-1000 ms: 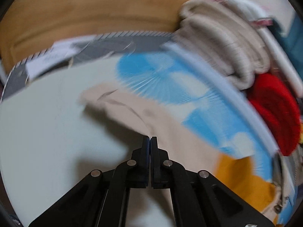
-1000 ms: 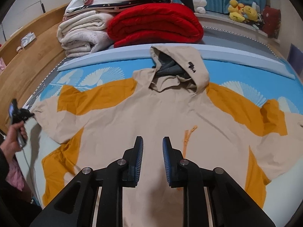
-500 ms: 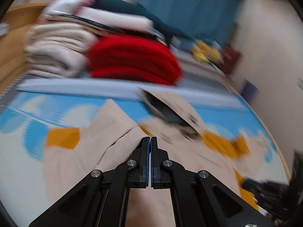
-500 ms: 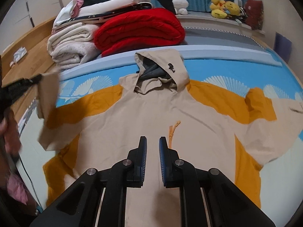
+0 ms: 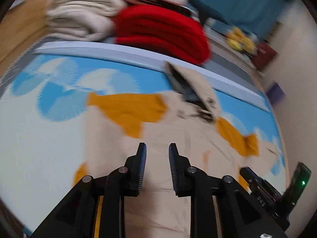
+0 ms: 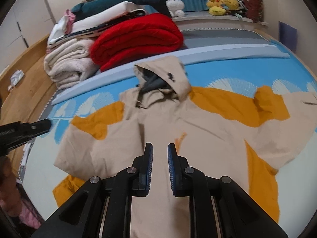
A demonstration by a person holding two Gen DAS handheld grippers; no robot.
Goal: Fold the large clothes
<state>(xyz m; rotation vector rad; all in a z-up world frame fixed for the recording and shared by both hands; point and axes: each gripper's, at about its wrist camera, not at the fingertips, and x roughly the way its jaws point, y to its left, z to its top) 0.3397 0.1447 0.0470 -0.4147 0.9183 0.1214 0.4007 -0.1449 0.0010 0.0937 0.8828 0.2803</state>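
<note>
A large beige and orange hooded jacket (image 6: 164,119) lies flat, front up, on the blue patterned bed. Its left sleeve (image 6: 89,136) is folded in over the body; its right sleeve (image 6: 277,107) lies spread out. The hood (image 6: 172,75) points to the far side. My left gripper (image 5: 157,158) is open and empty above the folded sleeve; it also shows at the left edge of the right wrist view (image 6: 25,132). My right gripper (image 6: 160,158) is open and empty above the jacket's lower front, near the orange zipper pull (image 6: 180,138). The jacket (image 5: 168,138) shows blurred in the left wrist view.
A folded red blanket (image 6: 136,39) and a stack of white blankets (image 6: 67,63) sit at the bed's far side, with pillows and a plush shark on top. Plush toys (image 6: 221,4) sit on a ledge. A wooden board (image 6: 25,87) runs along the left.
My left gripper carried the left sleeve across onto the body, then opened and let it go. My right gripper stayed over the lower front and opened slightly wider.
</note>
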